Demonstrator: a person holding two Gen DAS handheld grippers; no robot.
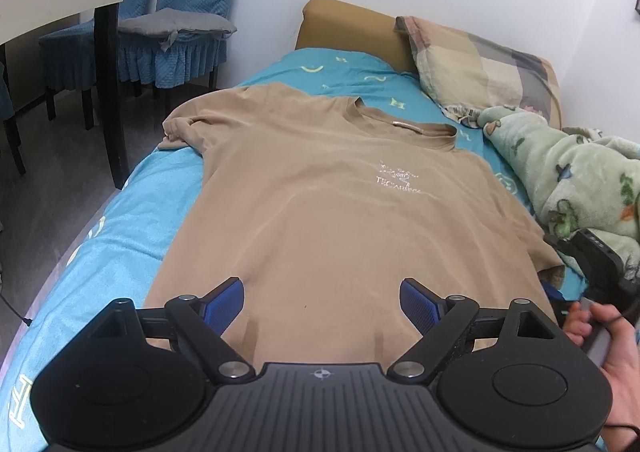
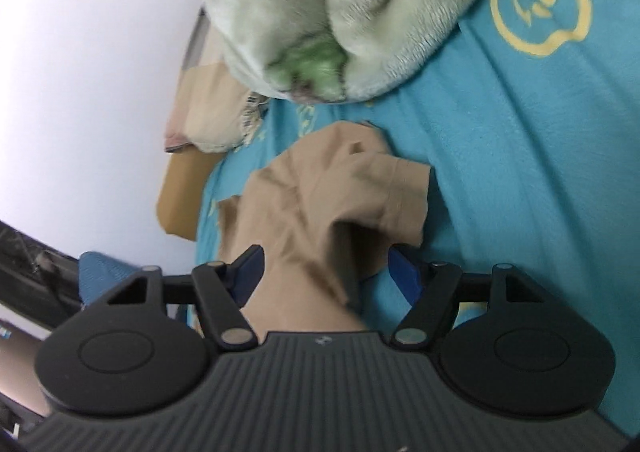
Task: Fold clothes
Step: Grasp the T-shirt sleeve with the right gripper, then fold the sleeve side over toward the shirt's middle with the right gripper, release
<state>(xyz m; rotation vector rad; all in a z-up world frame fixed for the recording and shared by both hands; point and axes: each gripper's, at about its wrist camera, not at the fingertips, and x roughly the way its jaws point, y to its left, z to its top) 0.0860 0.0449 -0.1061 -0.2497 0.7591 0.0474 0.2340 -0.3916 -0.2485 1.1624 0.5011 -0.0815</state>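
A tan T-shirt (image 1: 320, 204) with a small white chest logo lies flat, front up, on the blue bed sheet (image 1: 120, 220), collar toward the pillow. My left gripper (image 1: 322, 302) is open above the shirt's lower hem, holding nothing. The right gripper body (image 1: 600, 264) shows at the shirt's right sleeve, held by a hand. In the right wrist view, my right gripper (image 2: 326, 270) is open with its blue pads either side of the bunched tan sleeve (image 2: 340, 196); the jaws stand apart from the cloth.
A patchwork pillow (image 1: 480, 68) and a green fleece blanket (image 1: 580, 172) lie along the wall side; the blanket (image 2: 320, 12) hangs close ahead of the right gripper. Blue-covered chairs (image 1: 176, 20) and a dark table leg (image 1: 108, 64) stand left of the bed.
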